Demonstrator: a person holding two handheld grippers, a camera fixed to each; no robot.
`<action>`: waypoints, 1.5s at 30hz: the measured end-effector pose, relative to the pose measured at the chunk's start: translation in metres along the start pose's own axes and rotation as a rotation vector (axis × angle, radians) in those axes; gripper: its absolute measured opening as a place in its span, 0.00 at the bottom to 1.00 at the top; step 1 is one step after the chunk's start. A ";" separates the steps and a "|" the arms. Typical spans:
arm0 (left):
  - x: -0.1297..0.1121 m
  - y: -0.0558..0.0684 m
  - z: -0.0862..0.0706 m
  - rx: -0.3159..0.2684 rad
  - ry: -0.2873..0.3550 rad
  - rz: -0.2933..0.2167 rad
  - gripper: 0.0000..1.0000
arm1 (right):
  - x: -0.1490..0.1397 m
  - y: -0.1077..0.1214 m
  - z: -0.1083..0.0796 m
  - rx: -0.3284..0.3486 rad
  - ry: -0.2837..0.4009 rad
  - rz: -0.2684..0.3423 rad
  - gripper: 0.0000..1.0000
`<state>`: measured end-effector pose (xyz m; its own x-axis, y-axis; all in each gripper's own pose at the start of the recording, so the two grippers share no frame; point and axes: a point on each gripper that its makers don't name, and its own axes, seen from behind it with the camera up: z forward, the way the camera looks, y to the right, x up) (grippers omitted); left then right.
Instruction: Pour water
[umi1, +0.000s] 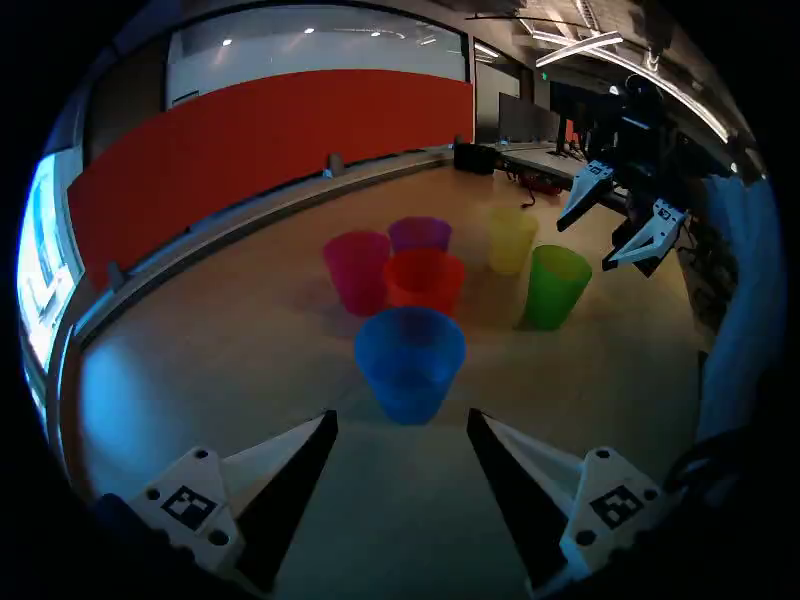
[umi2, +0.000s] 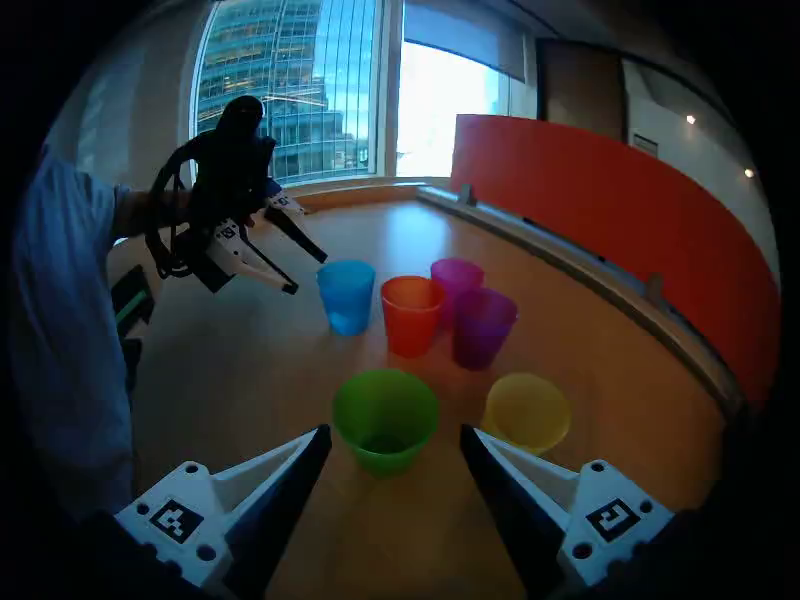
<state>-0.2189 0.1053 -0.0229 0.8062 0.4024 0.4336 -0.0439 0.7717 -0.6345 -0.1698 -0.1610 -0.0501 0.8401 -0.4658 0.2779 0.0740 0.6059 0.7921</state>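
Six plastic cups stand upright in a loose cluster on a wooden table (umi2: 250, 380). In the left gripper view the blue cup (umi1: 410, 365) sits at lower centre, just ahead of the left gripper (umi1: 400, 415). That gripper's fingers are spread wide and stand to either side of the cup without touching it.

Behind the blue cup come the orange cup (umi1: 425, 280) and the pink cup (umi1: 357, 270), then the purple cup (umi1: 420, 235). The yellow cup (umi1: 512, 240) and the green cup (umi1: 555, 287) stand to the right.

In the right gripper view the green cup is at lower centre, just beyond the tips of the right gripper (umi2: 393, 430), which is likewise spread apart and holds nothing.

A light blue sleeve (umi2: 60, 330) fills the left edge. A red partition (umi1: 270, 130) runs along the far side of the table, and a tall window (umi2: 300, 90) is at upper left.
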 end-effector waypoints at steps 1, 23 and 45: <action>-0.001 0.000 0.003 -0.003 -0.003 -0.001 0.96 | -0.001 0.000 0.001 0.002 -0.002 0.001 1.00; 0.014 0.005 0.044 -0.065 -0.022 -0.002 0.97 | -0.014 -0.005 0.024 0.036 -0.034 -0.001 1.00; 0.021 0.007 0.057 -0.079 -0.022 0.003 0.91 | -0.014 -0.003 0.031 0.045 -0.031 0.002 1.00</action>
<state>-0.2355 0.1470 0.0185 0.7928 0.4165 0.4450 0.0007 0.7295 -0.6840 -0.1987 -0.1757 -0.0396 0.8229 -0.4851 0.2960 0.0472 0.5774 0.8151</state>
